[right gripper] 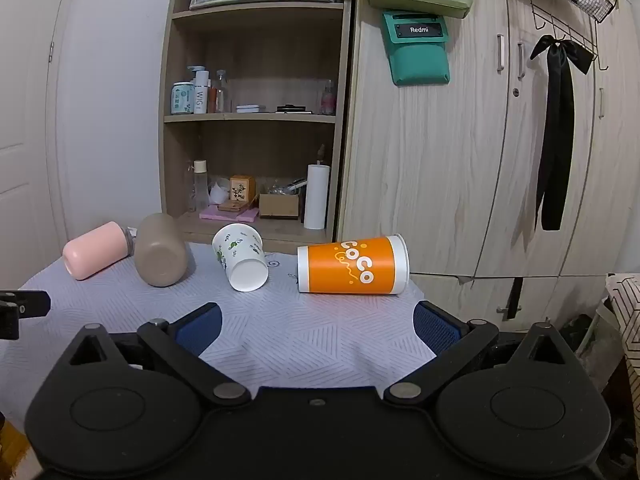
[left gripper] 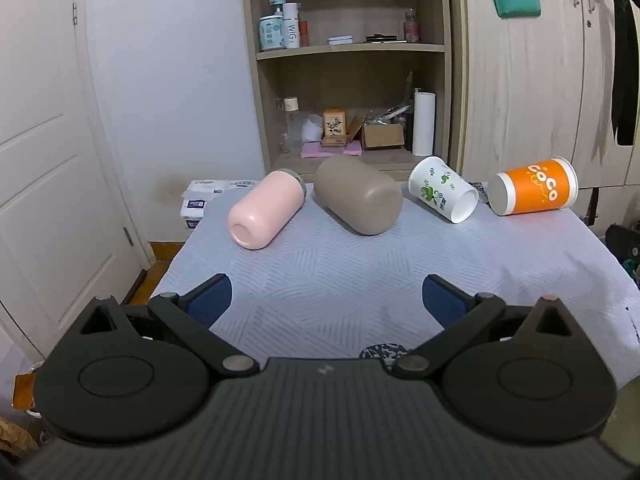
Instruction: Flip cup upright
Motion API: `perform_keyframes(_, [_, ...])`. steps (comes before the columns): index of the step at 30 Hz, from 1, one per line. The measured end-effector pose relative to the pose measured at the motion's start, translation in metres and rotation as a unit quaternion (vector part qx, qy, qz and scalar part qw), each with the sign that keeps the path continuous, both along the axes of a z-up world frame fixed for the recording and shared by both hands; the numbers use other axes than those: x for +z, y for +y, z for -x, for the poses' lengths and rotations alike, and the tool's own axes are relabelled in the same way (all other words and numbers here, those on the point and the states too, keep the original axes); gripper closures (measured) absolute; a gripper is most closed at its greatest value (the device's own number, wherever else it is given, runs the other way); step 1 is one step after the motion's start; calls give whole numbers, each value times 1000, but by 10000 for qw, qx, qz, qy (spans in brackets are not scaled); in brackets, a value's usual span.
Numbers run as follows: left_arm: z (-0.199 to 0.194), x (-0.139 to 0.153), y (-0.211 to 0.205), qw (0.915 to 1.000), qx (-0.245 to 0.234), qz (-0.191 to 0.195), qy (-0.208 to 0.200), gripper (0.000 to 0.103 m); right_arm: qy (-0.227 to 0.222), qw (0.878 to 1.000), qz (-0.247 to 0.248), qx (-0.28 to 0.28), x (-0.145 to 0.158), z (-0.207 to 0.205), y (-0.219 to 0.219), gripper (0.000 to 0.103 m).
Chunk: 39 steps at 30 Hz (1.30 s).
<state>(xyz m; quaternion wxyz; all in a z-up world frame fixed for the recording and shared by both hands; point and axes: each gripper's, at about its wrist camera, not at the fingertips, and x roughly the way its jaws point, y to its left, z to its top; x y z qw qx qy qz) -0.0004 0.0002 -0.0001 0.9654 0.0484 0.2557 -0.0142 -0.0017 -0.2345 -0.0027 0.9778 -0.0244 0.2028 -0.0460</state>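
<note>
Both claws hang released over the near edge of a cloth-covered counter (left gripper: 360, 264), the left claw (left gripper: 326, 300) and the right claw (right gripper: 316, 326) each showing blue-padded fingers spread wide and gripping nothing. Beyond them, 4 vessels lie on their sides in a row along the far part of the counter. From left to right: a pink bottle (left gripper: 266, 210) with its base toward the cameras, a taupe bottle (left gripper: 358, 196) just beside it, a white paper cup with green leaf print (left gripper: 442, 188) with its base pointing near-right, and an orange "CoCo" paper cup (right gripper: 354, 266) at the far right, its wide rim pointing right in the right wrist view. None stands upright. Behind the counter, an open wooden shelf unit (right gripper: 252, 118) holds bottles, boxes and a paper roll, beside pale wood wardrobe doors (right gripper: 460, 160).
</note>
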Motion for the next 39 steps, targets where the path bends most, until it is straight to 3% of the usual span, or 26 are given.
perform_keyframes(6, [-6, -5, -6, 9998, 16, 129, 138, 0, 47, 10000, -41, -1, -2, 1, 3, 0])
perform_keyframes(23, [14, 5, 8, 9982, 181, 138, -554, 0, 64, 9999, -19, 85, 0, 0, 1, 0])
perform_keyframes(39, [23, 8, 15, 9980, 116, 349, -505, 0, 159, 9996, 201, 115, 0, 3, 9, 0])
